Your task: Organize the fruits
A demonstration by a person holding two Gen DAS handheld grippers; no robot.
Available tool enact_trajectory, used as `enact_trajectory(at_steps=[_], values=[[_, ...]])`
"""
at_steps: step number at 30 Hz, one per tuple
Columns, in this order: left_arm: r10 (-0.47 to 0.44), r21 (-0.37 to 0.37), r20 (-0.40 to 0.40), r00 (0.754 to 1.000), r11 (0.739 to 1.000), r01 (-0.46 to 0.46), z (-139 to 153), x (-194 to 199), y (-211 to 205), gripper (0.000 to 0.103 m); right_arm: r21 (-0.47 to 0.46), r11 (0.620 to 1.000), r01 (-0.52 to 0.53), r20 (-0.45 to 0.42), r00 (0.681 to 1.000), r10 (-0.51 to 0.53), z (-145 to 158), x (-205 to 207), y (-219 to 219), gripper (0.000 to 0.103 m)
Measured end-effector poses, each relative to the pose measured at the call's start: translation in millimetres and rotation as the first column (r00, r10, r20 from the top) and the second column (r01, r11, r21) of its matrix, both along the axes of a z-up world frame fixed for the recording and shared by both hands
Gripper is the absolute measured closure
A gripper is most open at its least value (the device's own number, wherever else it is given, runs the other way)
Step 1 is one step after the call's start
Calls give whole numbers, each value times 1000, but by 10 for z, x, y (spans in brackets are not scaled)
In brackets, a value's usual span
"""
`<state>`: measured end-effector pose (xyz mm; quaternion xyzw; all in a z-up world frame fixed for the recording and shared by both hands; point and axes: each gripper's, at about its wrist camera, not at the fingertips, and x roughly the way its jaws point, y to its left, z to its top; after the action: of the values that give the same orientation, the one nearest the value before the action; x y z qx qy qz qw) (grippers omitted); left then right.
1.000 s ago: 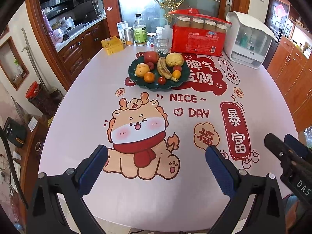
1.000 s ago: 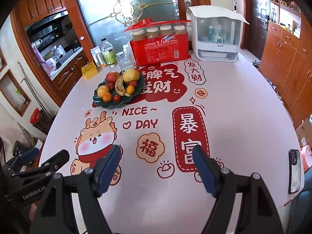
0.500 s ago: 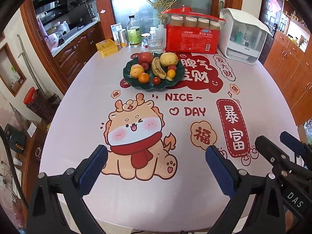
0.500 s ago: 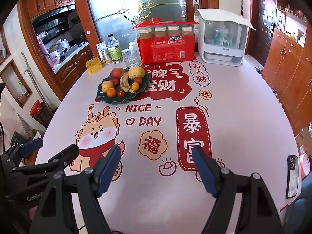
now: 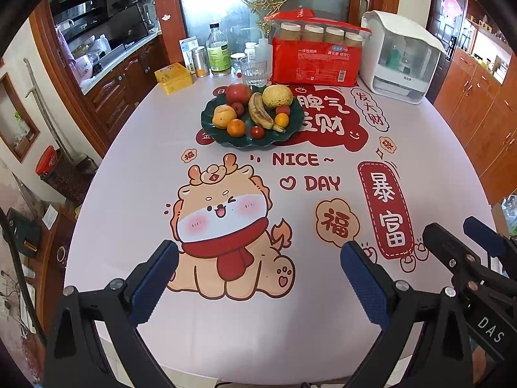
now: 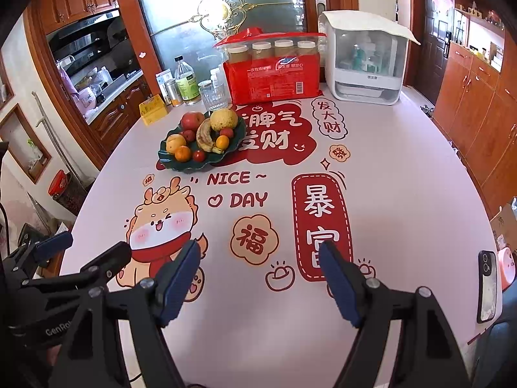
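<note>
A dark green plate [image 5: 213, 132] [image 6: 168, 160] sits at the far side of the printed tablecloth. It holds a red apple [image 5: 238, 93] [image 6: 192, 120], a banana [image 5: 259, 112] [image 6: 204, 135], a yellow pear [image 5: 277, 96] [image 6: 224, 119], oranges and small red fruits. My left gripper [image 5: 258, 252] hangs open over the near edge, above the cartoon dragon, with nothing between its fingers. My right gripper [image 6: 258, 252] is open too, beside it over the near edge. Both are far from the plate.
Behind the plate stand a glass [image 5: 253, 71], bottles [image 5: 218, 54], a yellow box [image 5: 173, 77], a red pack of paper cups [image 5: 316, 58] and a white appliance [image 5: 399, 61]. A phone [image 6: 487, 286] lies at the near right edge. Wooden cabinets flank the table.
Both views have tilted slightly, so the plate and the far items sit a little differently in frame. Both grippers remain open at the same width.
</note>
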<state>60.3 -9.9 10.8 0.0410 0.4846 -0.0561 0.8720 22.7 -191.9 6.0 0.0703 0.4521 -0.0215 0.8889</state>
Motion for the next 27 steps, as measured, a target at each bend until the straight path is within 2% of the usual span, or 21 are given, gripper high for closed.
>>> enact_trajectory(at_steps=[12, 27], values=[[-35, -1, -12, 999, 999, 35, -24, 52, 50, 3, 6, 1000, 20, -12, 1000, -20, -22, -7, 5, 27], [-29, -3, -13, 999, 1000, 29, -33, 47, 31, 3, 8, 1000, 20, -15, 1000, -19, -27, -6, -4, 27]])
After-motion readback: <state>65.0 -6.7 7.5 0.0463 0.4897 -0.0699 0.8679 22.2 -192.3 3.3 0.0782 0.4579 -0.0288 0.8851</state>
